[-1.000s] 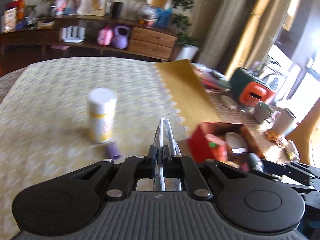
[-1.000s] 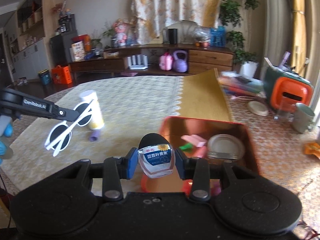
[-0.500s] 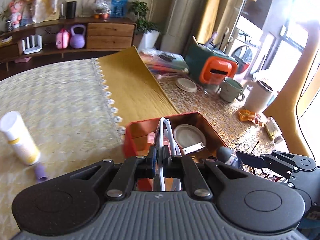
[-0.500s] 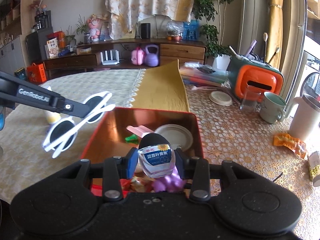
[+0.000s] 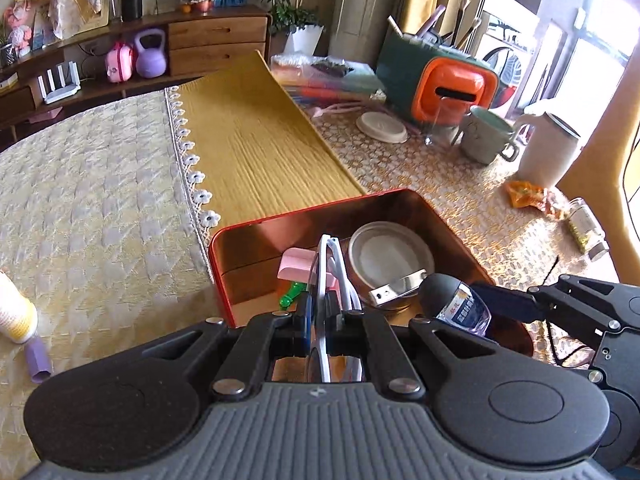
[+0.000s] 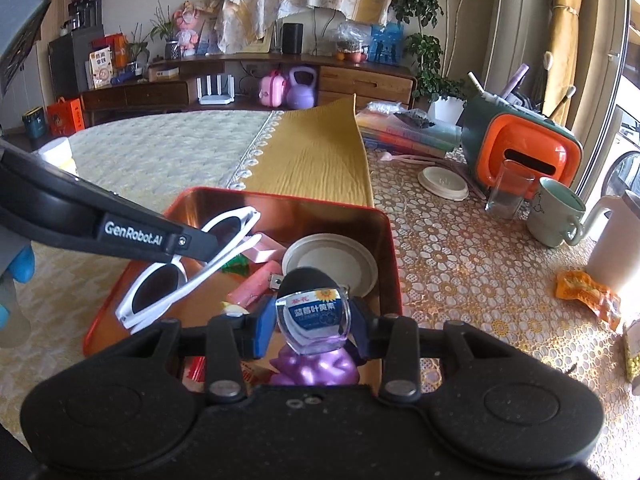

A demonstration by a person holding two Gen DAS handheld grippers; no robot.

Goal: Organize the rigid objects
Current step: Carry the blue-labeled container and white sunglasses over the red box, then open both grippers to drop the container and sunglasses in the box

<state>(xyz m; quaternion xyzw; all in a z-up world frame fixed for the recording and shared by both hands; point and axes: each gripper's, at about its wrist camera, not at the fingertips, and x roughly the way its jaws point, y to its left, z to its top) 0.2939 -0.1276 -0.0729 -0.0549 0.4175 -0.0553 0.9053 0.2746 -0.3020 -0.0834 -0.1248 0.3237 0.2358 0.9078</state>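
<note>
My left gripper (image 5: 320, 316) is shut on white-framed sunglasses (image 6: 188, 264), seen edge-on in the left wrist view (image 5: 326, 272), and holds them above the red tin box (image 5: 224, 264). My right gripper (image 6: 310, 320) is shut on a small clear bottle with a black cap and blue label (image 6: 312, 310), also over the red tin box (image 6: 394, 280). The bottle (image 5: 456, 304) shows at the box's right side in the left wrist view. Inside the box lie a round white lid (image 6: 332, 260), a pink block (image 5: 296, 266), a green piece (image 5: 290, 298) and a purple figure (image 6: 316, 368).
A white tube (image 5: 14, 312) and a small purple piece (image 5: 38, 360) stand on the quilted cloth left of the box. On the right are a green mug (image 6: 556, 216), a glass (image 6: 510, 190), a white jug (image 5: 548, 148), an orange-green case (image 6: 520, 148) and a snack wrapper (image 6: 588, 292).
Both grippers have swung from over the quilted cloth to above the red box and sunk a little. The sunglasses and the bottle stayed gripped.
</note>
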